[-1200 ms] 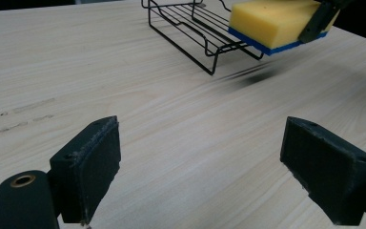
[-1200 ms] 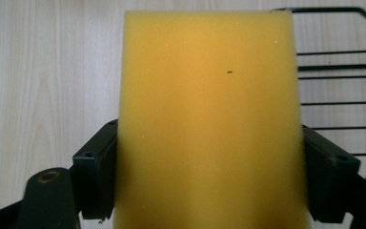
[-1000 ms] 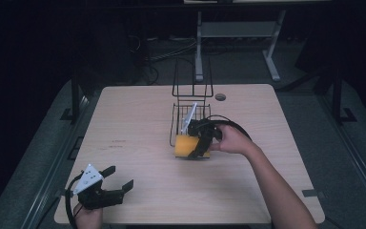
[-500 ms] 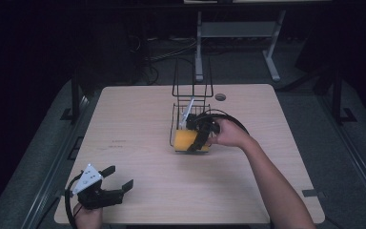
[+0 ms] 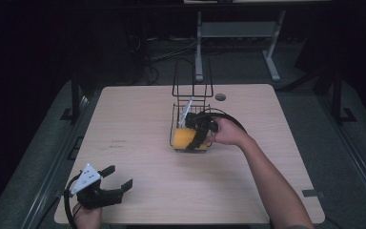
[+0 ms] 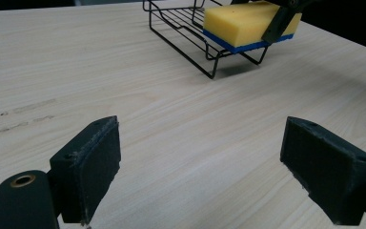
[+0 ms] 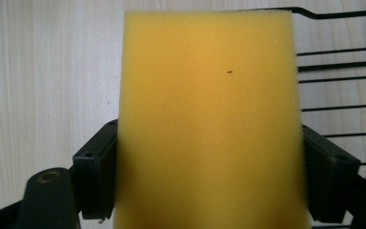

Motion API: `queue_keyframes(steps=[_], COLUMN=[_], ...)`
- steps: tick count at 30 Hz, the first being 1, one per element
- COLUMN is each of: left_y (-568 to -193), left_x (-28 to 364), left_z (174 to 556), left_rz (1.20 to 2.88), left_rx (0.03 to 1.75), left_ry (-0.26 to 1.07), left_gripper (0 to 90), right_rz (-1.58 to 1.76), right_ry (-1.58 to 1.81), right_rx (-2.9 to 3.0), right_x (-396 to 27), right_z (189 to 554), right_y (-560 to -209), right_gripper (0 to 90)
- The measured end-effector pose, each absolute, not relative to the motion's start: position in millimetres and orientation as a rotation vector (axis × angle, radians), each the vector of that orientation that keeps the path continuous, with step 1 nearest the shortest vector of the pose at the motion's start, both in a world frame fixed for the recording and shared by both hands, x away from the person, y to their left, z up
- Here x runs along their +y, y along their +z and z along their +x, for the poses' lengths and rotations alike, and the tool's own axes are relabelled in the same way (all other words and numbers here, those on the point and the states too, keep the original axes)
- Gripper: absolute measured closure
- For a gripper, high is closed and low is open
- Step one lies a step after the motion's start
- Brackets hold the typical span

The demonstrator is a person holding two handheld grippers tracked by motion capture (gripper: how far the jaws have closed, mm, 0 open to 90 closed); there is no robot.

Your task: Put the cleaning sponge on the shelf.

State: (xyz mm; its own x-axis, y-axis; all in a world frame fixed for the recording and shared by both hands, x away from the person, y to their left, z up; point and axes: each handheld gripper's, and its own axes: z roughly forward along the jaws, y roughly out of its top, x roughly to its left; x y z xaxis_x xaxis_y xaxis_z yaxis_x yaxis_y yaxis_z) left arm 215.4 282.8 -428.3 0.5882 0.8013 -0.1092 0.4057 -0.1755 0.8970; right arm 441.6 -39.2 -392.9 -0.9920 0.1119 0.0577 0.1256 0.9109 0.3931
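Note:
A yellow sponge (image 5: 183, 138) with a blue underside lies flat over the near end of a black wire rack (image 5: 175, 118), near the table's middle. My right gripper (image 5: 196, 141) is shut on the sponge's two long sides. In the right gripper view the sponge (image 7: 209, 109) sits between both pads (image 7: 94, 176), with the rack's wires (image 7: 336, 67) to its right. The left gripper view shows the sponge (image 6: 245, 21) on the rack (image 6: 181, 24), blue side down. My left gripper (image 5: 119, 177) rests open at the table's near left corner, with bare tabletop between its fingers (image 6: 88, 167).
The rack has a tall upright wire frame (image 5: 192, 78) at its far end. A round cable hole (image 5: 220, 97) sits near the table's far edge. A desk frame (image 5: 236, 33) and cables lie on the dark floor beyond.
My right gripper has carried the sponge a little farther from the person, onto the rack's near end. The left gripper has stayed where it was.

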Motion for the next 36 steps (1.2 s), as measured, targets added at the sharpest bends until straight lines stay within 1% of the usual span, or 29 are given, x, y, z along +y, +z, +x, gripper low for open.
queue_keyframes(steps=[6, 13, 25, 26, 28, 29, 31, 36], left_y=[-428.5, -428.1, -428.0, -428.4, -428.5, -428.4, -428.2, -428.0], left_x=[283.4, 283.2, 284.2, 283.8, 283.4, 283.2, 283.3, 281.6], left_z=[215.6, 215.6, 215.6, 216.2, 216.2, 216.1, 215.8, 215.1], left_rz=[1.792, 1.803, 1.793, 1.795, 1.795, 1.795, 1.792, 1.803], left_rx=[0.988, 0.983, 0.985, 0.985, 0.985, 0.984, 0.985, 0.975], left_ry=[0.482, 0.484, 0.478, 0.475, 0.475, 0.476, 0.477, 0.476], left_gripper=[12.8, 12.8, 12.8, 12.8, 12.8, 12.8, 12.8, 12.8], right_rz=[-0.208, -0.212, -0.290, -0.295, -0.279, -0.277, -0.272, -0.276], right_ry=[-0.617, -0.628, -0.644, -0.572, -0.554, -0.619, -0.639, -0.565], right_rx=[-3.043, -3.063, -3.020, -3.047, -3.062, -3.037, -3.026, -3.054], right_x=[-39.9, -36.5, -47.5, -45.9, -44.5, -41.7, -40.2, -37.2], right_z=[447.5, 454.4, 473.3, 476.9, 477.8, 478.7, 479.6, 483.0], right_y=[-395.2, -389.9, -399.3, -399.6, -398.8, -395.5, -395.5, -408.0], right_gripper=[21.6, 21.6, 21.6, 21.6, 21.6, 21.6, 21.6, 21.3])
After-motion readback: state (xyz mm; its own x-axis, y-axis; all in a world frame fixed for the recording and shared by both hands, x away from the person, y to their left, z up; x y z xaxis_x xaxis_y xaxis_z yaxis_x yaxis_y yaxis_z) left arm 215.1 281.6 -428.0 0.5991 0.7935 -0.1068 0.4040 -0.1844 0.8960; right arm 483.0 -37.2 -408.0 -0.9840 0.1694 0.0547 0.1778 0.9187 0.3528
